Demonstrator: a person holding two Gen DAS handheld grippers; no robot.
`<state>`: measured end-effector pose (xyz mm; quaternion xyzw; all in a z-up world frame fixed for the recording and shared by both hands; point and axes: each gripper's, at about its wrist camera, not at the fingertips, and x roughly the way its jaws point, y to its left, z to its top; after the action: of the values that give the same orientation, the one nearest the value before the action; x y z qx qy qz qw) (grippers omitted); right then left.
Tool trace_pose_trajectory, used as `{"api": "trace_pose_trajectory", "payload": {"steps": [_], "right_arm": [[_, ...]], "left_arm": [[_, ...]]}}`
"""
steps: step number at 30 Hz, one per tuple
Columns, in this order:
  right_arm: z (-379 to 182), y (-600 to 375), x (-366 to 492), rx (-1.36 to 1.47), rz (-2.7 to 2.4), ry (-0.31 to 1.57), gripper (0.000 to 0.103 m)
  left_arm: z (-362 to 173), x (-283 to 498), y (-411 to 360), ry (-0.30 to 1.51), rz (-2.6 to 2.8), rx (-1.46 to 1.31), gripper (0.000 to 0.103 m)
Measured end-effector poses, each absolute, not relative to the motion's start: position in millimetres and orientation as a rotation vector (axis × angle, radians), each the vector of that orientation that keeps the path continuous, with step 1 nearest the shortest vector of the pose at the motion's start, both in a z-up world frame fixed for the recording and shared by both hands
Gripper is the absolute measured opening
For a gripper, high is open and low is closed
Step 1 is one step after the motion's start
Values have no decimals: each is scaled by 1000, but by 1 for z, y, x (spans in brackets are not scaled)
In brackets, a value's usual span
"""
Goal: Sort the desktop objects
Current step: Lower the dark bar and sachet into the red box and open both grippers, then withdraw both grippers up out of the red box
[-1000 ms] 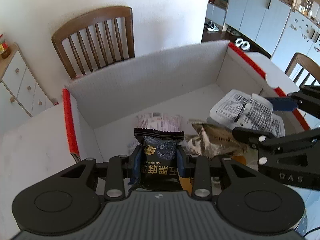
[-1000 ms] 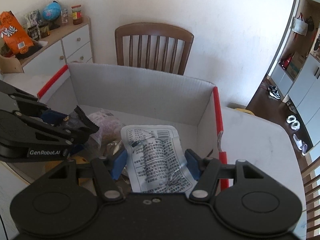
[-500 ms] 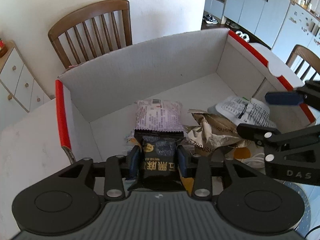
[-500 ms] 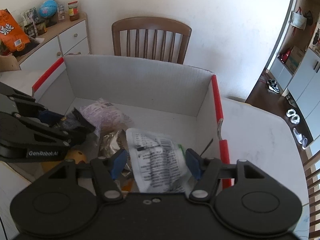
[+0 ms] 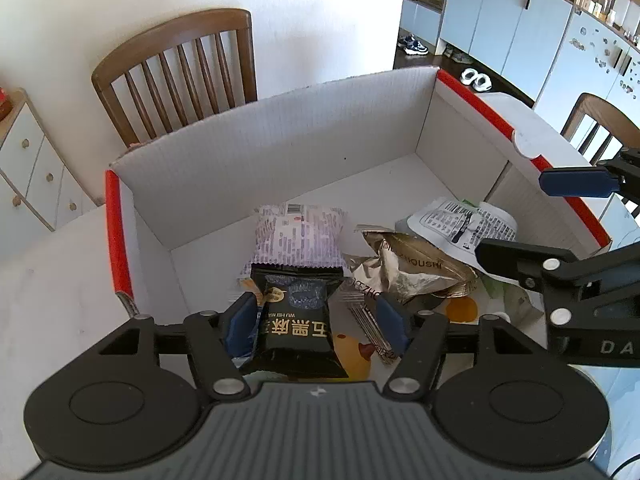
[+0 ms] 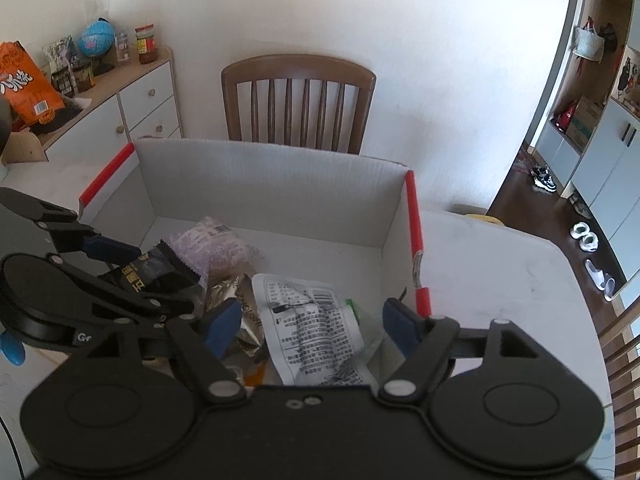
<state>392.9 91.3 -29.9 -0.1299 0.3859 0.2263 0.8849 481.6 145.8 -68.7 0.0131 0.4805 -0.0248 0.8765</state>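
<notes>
White corrugated cardboard forms the box [image 5: 280, 152], trimmed in red along its side rims, which serves as the collecting bin: the packets lie bunched toward its near side, probably because each is dropped where a gripper clears the near rim. The black packet [image 5: 296, 320] sits inside the box at its near edge, partly over the pale lilac packet [image 5: 300, 236]. The left gripper [image 5: 316, 320] straddles it with its jaws opening; the right blue pad stands clear of the wrapper, while the left pad is just beside it, so the packet appears released. The white printed packet [image 6: 316, 320] lies inside the box near its right wall, beside the crumpled gold wrapper [image 5: 412, 268]. The right gripper [image 6: 308, 324] hangs over it, jaws opening and wide, both pads apart from the packet and holding nothing.
</notes>
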Motion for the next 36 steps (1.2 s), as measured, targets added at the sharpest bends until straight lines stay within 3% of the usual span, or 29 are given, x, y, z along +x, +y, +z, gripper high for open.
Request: {"api": "trace_pose_trajectory", "payload": {"steps": [3, 16, 27, 29, 36], "right_arm": [[-24, 88, 391, -267, 468, 795, 79], [2, 75, 367, -239, 474, 752, 87], [17, 53, 344, -196, 461, 731, 98], [20, 49, 339, -183, 457, 724, 100], [27, 38, 321, -175, 456, 694, 103]], "left_arm": [[-62, 478, 145, 992, -43, 26, 71], [-34, 452, 136, 942, -30, 45, 72], [-14, 426, 125, 892, -43, 20, 89], [-10, 421, 123, 884, -38, 14, 103], [0, 405, 117, 862, -10, 12, 103]]}}
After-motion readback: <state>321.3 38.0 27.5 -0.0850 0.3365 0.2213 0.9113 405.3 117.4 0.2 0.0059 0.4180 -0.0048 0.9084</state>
